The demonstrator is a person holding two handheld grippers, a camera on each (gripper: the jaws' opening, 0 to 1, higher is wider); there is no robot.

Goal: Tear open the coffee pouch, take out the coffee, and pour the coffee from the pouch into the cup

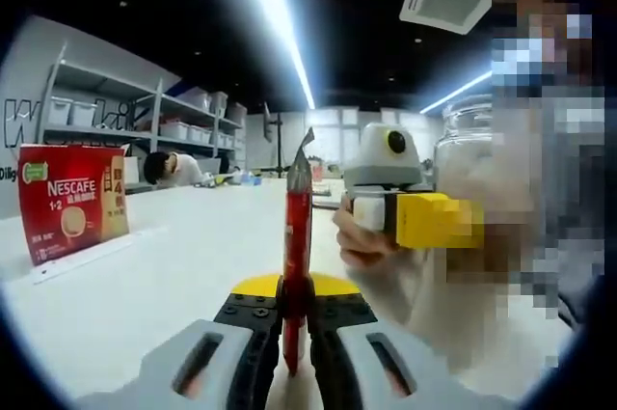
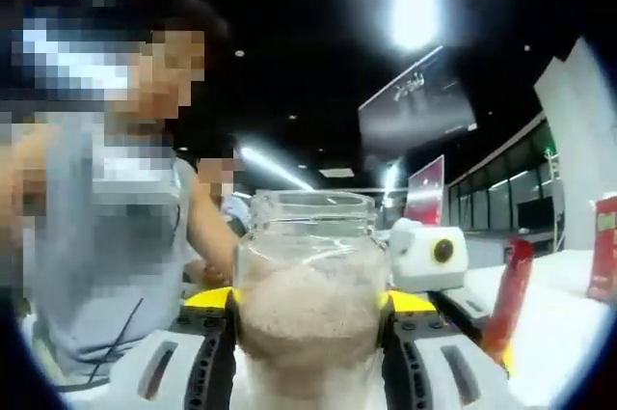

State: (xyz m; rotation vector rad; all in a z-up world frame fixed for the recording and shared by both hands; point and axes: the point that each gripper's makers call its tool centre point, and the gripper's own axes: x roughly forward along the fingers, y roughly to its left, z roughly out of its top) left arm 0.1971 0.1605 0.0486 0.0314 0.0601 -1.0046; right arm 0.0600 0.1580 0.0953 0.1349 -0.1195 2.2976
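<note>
the left gripper (image 1: 294, 333) sat at the bottom centre of the left gripper view, its jaws clamped on a red sachet (image 1: 297, 256) that stood upright between them, its torn tip pointing up at mid-frame. to its right, the right gripper (image 1: 424, 220) came in at centre right, held by a hand (image 1: 362, 241), with a clear jar (image 1: 472, 164) beside it. a red nescafe box (image 1: 72, 201) stood on the white table (image 1: 174, 275) at the left. shelves (image 1: 145, 121) lined the upper left.

in the right gripper view, the right gripper (image 2: 310, 352) gripped the jar (image 2: 310, 304) at bottom centre, its jaws pressed against both sides; pale powder filled the jar. the sachet (image 2: 509, 294) rose at lower right, just beside the left gripper (image 2: 434, 260). the box (image 2: 605, 246) showed at the right edge. a person's grey sleeve (image 2: 106, 256) filled the left.
</note>
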